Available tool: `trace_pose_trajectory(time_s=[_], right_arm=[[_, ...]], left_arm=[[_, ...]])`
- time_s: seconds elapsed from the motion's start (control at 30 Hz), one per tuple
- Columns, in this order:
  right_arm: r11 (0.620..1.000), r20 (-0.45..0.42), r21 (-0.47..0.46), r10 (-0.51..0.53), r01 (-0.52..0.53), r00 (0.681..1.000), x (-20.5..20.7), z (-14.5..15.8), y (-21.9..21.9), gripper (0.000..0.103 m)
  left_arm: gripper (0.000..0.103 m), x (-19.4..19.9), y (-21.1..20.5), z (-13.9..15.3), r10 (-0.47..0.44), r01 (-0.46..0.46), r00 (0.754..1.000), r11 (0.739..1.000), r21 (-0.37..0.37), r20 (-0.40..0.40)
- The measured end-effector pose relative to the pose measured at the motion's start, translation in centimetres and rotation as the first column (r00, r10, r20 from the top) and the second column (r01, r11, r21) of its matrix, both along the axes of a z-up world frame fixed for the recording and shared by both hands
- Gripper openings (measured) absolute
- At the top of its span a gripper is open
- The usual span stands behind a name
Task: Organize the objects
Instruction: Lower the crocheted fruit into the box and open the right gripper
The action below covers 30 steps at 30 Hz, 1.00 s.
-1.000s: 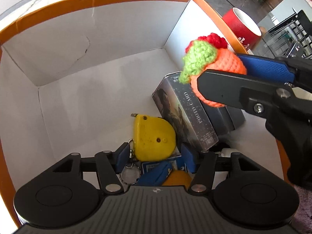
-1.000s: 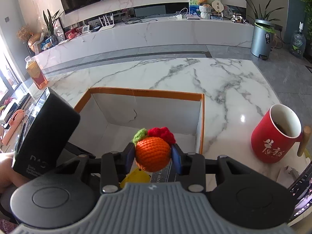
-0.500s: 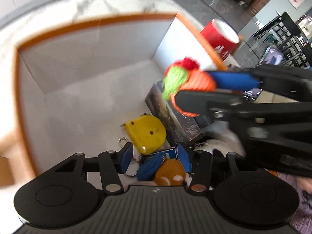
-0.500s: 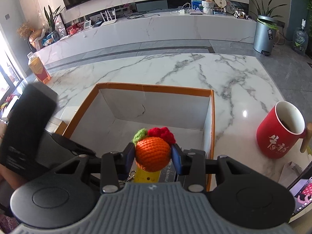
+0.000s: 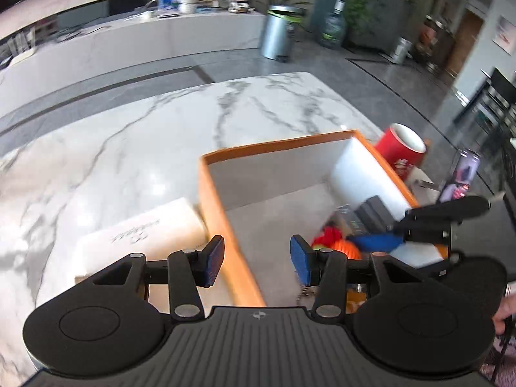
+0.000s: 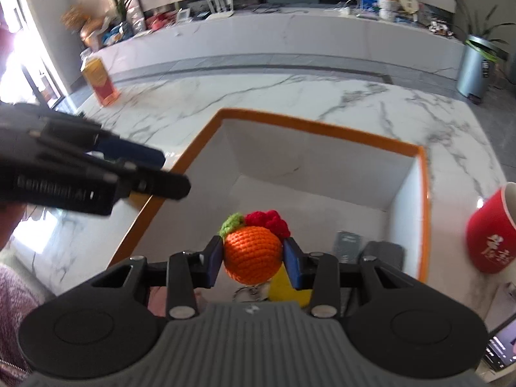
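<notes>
My right gripper (image 6: 253,261) is shut on a crocheted orange (image 6: 251,254) with a green leaf and a red tuft, held over the orange-rimmed white box (image 6: 322,129). Inside the box lie a yellow tape measure (image 6: 287,287) and a dark card box (image 6: 348,245). My left gripper (image 5: 256,259) hangs above the box's left rim (image 5: 213,200); its jaws are closing and hold nothing. In the left wrist view the right gripper (image 5: 380,242) and the crocheted orange (image 5: 346,246) show low over the box's near right part. The left gripper (image 6: 161,172) shows at the left in the right wrist view.
A white flat packet (image 5: 145,235) lies on the marble table just left of the box. A red mug (image 6: 493,235) stands right of the box, a lit screen (image 6: 503,345) near it. An orange bottle (image 6: 100,80) stands at the far left.
My left gripper has risen out of the box and swung left over its rim, tilting up, with its jaws narrower. The right gripper has carried the crocheted orange further over the box.
</notes>
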State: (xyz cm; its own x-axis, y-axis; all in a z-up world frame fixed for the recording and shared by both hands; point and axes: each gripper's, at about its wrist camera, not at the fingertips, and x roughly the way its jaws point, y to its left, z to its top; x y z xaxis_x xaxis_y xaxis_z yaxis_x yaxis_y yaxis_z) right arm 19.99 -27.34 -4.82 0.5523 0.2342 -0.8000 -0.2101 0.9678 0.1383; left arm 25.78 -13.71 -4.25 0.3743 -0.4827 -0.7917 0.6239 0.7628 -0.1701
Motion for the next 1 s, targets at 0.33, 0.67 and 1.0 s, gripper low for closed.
trace_pose_trajectory(time_s=[0.33,0.67,1.0], right_arm=[[0.991,-0.160,-0.072,0.103,-0.116,0.982,3.3,-4.6,3.6,0.042],[0.994,-0.219,-0.041,0.088,-0.099,0.972,4.3,-6.0,4.0,0.043],[0.997,-0.197,-0.061,0.039,-0.052,0.980,4.8,-6.2,4.0,0.043]], left_arm=[[0.053,0.9,5.2,-0.7,0.071,-0.073,0.995,0.997,-0.033,-0.066],[0.054,0.8,4.9,-1.2,0.058,-0.061,0.996,0.997,-0.044,-0.067],[0.054,0.6,5.2,-0.7,0.063,-0.066,0.996,0.997,-0.048,-0.063]])
